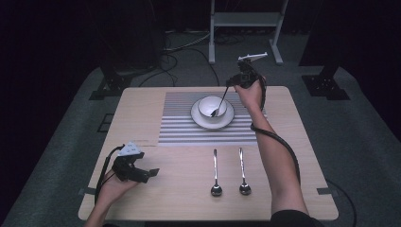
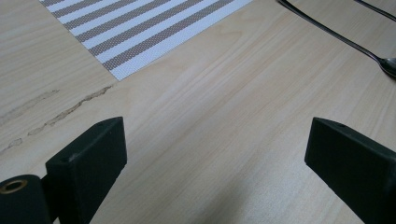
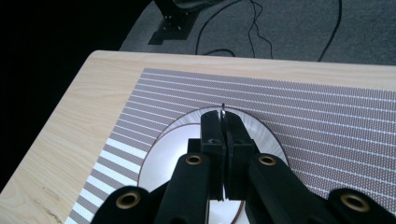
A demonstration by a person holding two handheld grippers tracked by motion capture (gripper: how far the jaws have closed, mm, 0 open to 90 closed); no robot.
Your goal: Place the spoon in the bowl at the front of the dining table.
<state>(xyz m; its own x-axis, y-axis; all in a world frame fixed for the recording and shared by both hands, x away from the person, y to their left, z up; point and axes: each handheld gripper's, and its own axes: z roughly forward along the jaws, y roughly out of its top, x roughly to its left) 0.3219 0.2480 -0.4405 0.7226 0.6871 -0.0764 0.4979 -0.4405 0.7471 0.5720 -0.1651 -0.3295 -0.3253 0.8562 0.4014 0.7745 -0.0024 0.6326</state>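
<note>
While the right claw [image 1: 235, 84] pinches its handle, the spoon [image 1: 220, 103] slants down into the bowl [image 1: 211, 107].

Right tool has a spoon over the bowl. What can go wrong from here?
1. The right tool pinches the spoon by the very end of its handle, so it may swing or slip on release.
2. The spoon's head is already inside the bowl, which sits on a plate; a hard touch could shift or tip the bowl.
3. The handle leans over the rim, so the spoon might slide out onto the placemat.
</note>
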